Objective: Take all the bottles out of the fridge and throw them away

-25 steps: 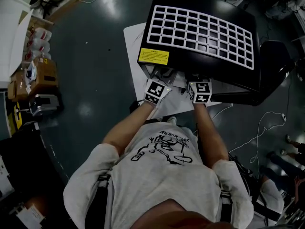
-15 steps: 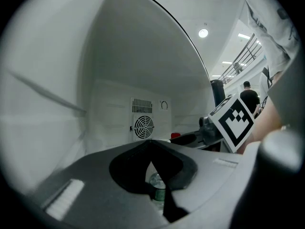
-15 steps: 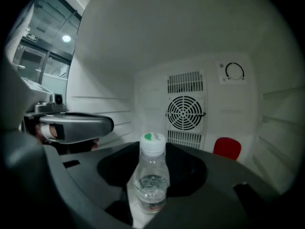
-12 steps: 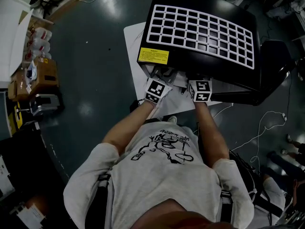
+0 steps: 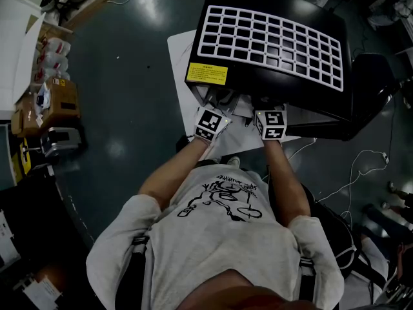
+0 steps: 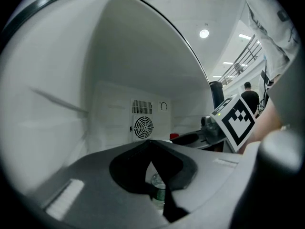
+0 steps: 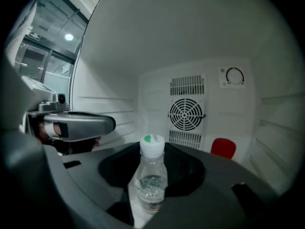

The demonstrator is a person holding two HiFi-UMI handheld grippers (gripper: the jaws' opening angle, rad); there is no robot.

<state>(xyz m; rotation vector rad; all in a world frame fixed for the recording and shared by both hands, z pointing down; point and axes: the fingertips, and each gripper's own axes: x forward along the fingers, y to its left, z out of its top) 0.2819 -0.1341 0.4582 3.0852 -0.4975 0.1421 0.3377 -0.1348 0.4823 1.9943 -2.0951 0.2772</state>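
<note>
Bottle [image 7: 151, 187] stands upright inside the black fridge [image 5: 258, 86], dead ahead between the jaws of the right tongs [image 7: 152, 168], which have just been closing but do not yet press it. Left tongs [image 6: 153, 175], alongside, appear clamped on a second bottle [image 6: 157, 190]. Clear plastic, white green-marked cap, little water.

The floor [image 5: 122, 102] is dark and shiny. A white rack [image 5: 271, 42] made of little squares lies flat near the top of the head view. A white sheet [image 5: 179, 47] peeks out beside it. Brown boxes [image 5: 61, 99] sit in a bunch at the left edge. A thin white cable [image 5: 353, 173] wiggles over the floor on the right. The person's shirt [image 5: 213, 237] is grey with a black drawing. Far off, a round light [image 6: 204, 33] shines on the ceiling. Someone in dark clothes [image 6: 249, 98] stands near a railing [image 6: 245, 56].
</note>
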